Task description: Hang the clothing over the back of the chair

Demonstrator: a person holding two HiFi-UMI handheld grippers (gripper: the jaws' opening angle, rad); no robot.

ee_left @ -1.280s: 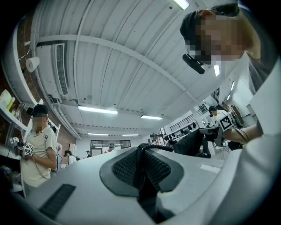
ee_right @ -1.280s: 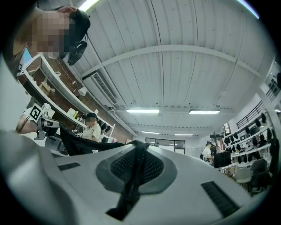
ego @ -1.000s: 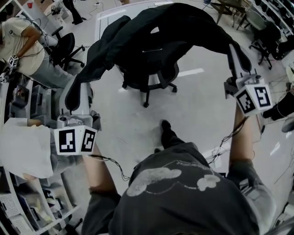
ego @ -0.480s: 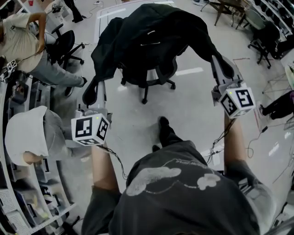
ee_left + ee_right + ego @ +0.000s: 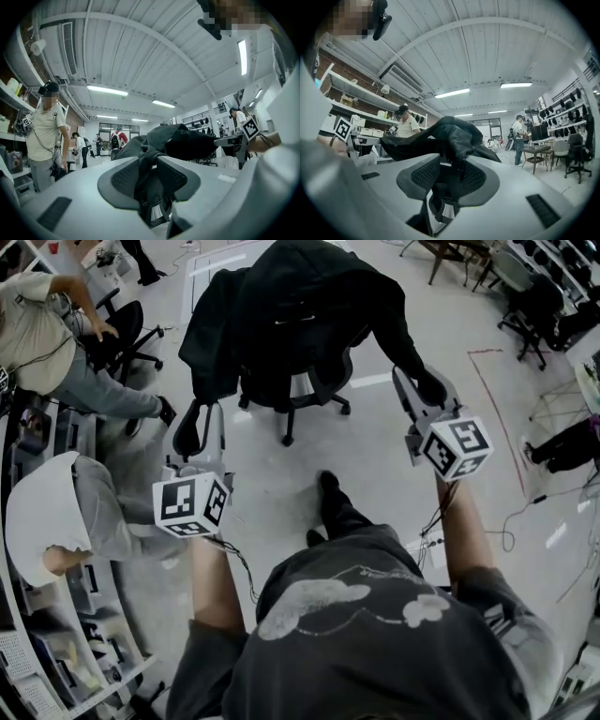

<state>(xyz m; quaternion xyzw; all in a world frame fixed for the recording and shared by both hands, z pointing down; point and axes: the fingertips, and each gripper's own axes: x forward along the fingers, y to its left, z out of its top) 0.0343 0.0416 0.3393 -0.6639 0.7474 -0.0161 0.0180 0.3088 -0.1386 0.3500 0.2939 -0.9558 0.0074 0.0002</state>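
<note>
Lowered since a second ago and now draped over the back of the office chair (image 5: 287,423): black jacket (image 5: 281,306), with left tongs (image 5: 199,423) and right tongs (image 5: 422,390) flanking the chair, both opening, fabric ends slack between them, hanging judged nearly complete.

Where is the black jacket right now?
The jacket is at the top middle of the head view, draped over the back of the black office chair, its ends hanging down on both sides.

Clothing (image 5: 300,306) lies over the chair (image 5: 287,423), ahead of the person's foot (image 5: 330,495).
</note>
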